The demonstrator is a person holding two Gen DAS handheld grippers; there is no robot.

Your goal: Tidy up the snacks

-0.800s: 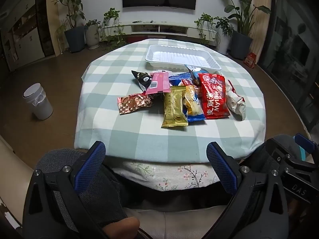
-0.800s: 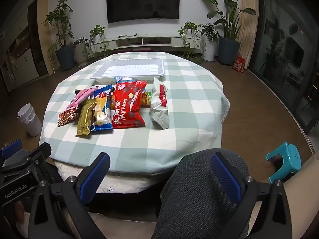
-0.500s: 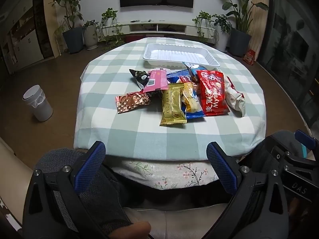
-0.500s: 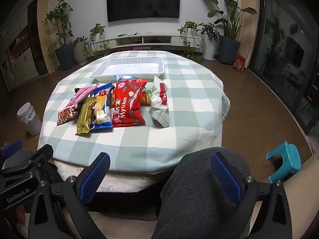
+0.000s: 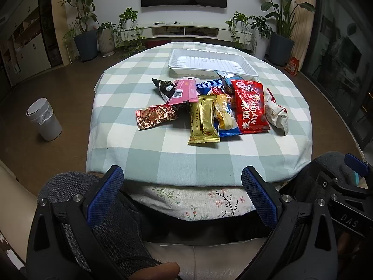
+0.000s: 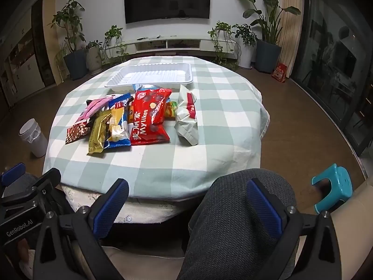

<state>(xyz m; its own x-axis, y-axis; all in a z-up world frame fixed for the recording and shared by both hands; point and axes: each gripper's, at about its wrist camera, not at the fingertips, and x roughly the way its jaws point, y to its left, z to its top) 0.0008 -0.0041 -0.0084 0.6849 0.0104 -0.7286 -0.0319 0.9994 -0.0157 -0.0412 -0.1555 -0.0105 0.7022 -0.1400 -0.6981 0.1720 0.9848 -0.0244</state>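
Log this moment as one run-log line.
left gripper open, empty | right gripper open, empty | snacks piled on table | tray empty

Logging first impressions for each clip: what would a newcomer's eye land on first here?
A bright heap of snack packets sits mid-table on the green-and-white checked tablecloth, led by a big red glossy bag and a gold foil packet. Just behind it lies an empty white plastic tray. Near the lens, both blue-padded claws gape open, holding nothing.

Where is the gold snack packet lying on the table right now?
In the left wrist view the gold packet lies at the pile's near edge, between the brown patterned packet and the yellow packet.
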